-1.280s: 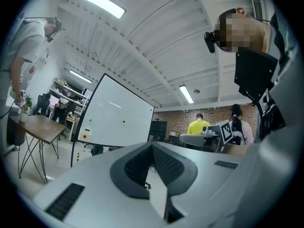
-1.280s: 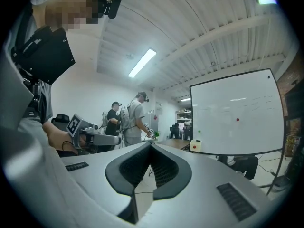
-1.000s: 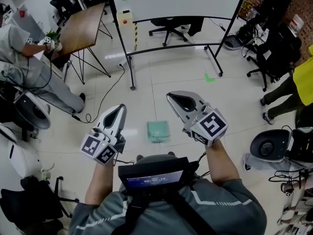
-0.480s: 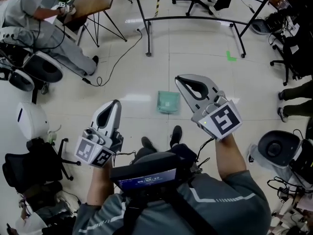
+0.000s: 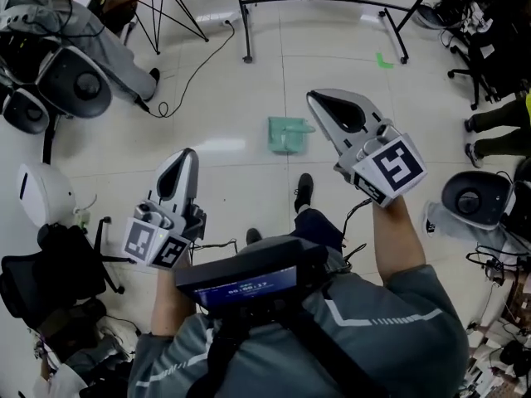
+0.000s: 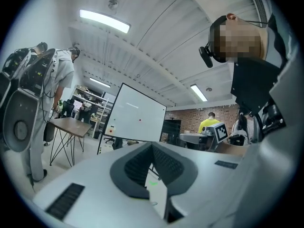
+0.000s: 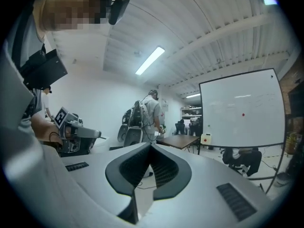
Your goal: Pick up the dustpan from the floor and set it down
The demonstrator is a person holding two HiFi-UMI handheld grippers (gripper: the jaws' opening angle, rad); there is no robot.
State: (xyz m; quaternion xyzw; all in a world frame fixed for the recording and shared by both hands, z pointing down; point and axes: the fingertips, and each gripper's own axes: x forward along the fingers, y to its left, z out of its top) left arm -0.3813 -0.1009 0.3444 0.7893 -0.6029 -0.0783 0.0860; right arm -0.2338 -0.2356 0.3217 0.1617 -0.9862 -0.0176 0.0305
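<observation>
While I stand looking down past the screen (image 5: 242, 287) strapped to my chest, my left gripper (image 5: 185, 156) hangs low at my side, its fingers closed together on nothing. It sits lower in the head view than it did a second ago. My right gripper (image 5: 315, 99) reaches further out, fingers likewise pressed shut and empty, and its marker cube has slid right and slightly up. One dark shoe (image 5: 304, 191) now shows between the two grippers, where a second ago none was visible. Beyond it the green dustpan (image 5: 287, 133) lies flat on the tiled floor (image 5: 224, 98), untouched. Earlier it lay close below and between both grippers; now it sits just left of my right gripper's tip and well apart from the left one. Further off, the black whiteboard stand (image 5: 332, 0) and the green tape mark (image 5: 383, 60) have drifted toward the top edge.
</observation>
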